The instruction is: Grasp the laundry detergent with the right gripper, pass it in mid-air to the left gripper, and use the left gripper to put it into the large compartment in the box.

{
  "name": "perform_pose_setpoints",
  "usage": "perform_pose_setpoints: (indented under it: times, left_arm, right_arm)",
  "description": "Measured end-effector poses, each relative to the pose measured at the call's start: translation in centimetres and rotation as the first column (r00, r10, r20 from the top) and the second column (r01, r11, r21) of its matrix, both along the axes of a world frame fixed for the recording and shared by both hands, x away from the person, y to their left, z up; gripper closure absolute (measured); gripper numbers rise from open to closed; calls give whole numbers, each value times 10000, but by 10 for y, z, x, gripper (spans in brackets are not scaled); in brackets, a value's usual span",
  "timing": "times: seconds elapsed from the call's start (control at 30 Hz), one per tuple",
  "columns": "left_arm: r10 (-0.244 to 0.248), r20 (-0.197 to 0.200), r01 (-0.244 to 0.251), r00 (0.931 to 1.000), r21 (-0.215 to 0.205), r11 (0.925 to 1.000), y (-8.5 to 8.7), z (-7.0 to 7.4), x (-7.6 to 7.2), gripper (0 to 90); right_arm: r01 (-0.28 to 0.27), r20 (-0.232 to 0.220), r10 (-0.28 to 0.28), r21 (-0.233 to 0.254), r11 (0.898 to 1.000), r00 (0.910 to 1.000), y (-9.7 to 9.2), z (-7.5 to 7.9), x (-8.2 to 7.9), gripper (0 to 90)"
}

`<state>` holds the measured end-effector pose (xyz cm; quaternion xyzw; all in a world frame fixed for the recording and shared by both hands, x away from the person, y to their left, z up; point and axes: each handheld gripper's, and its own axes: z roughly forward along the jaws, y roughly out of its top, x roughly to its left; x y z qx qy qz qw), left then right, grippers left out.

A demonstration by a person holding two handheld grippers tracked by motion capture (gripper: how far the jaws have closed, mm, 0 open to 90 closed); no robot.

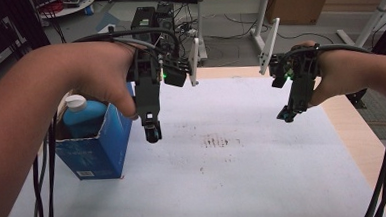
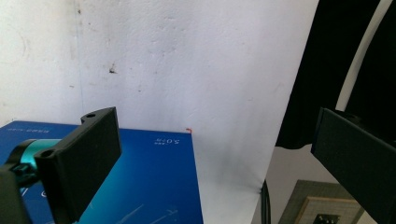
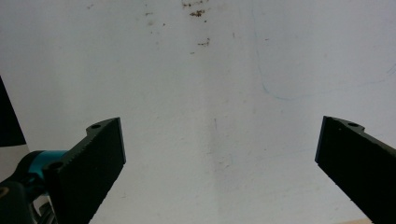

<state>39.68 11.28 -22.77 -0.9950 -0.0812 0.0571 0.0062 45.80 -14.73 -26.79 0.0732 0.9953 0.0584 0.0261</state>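
- Both forearms are being held nearest the high view's camera, reaching in over the white-covered surface.
- Left claw is being hung in the air just beside the open blue box; in the left gripper view its jaws are being kept wide apart, with nothing between them.
- Right claw is being held well apart from the box, above bare covering, jaws likewise spread and empty.
- Inside the box, at the surface's left side, a blue bottle with a white cap is being kept upright.
- Judged risk: the box is probably light and unsteadied, so it could be tipped or pushed if its wall is being caught by a jaw during a reach for the bottle.
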Motion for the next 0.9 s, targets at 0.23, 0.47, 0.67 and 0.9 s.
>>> perform_pose_setpoints:
  times: [0.23,0.47,0.67,0.9]
  left_arm:
    - [-66,64,66,10000,-39,10000,-1,1,-2,17]
    - [-146,51,146,9999,-47,9999,-1,2,-2,17]
    - [-118,57,118,9999,-60,9999,1,1,-1,17]
    - [-88,51,88,9999,-89,9999,3,0,0,17]
  right_arm:
    - [-105,31,105,-44,9999,9999,3,0,-1,6]
    - [-210,66,211,-153,9997,9998,6,2,-1,6]
    - [-141,28,141,-206,9997,9999,7,2,-1,6]
    - [-136,38,137,-251,9996,9999,7,2,-1,6]
